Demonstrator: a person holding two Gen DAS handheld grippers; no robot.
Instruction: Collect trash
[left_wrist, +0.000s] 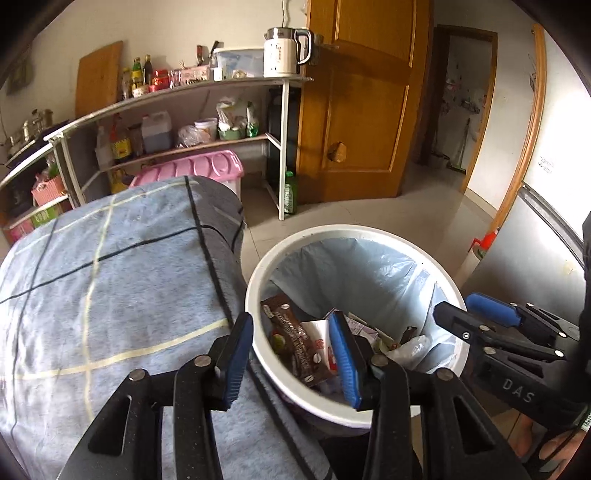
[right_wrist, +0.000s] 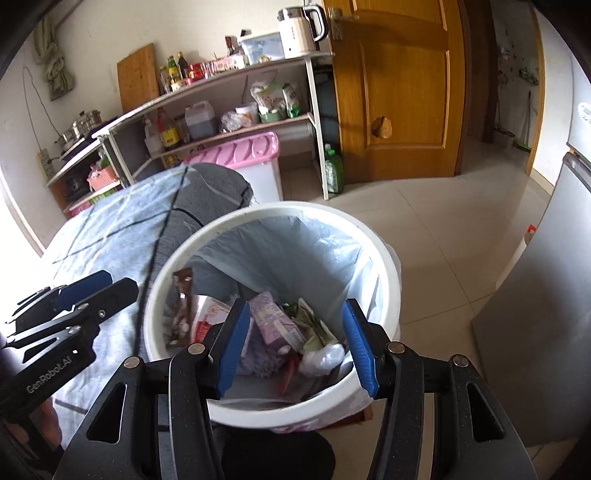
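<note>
Your left gripper straddles the white trash bin's near rim, fingers spread, pinching nothing. Your right gripper hangs over the bin, also spread and empty. Only the right view shows the purple carton among the trash; the left shows a brown wrapper, perhaps coffee. A checked blanket touches the bin on tiled floor.

Lettering on the two handheld grippers

The right gripper reads "DAS" on its black body; the left gripper reads "GenRobot.AI". Print on the wrappers in the bin seems too blurred to read.
</note>
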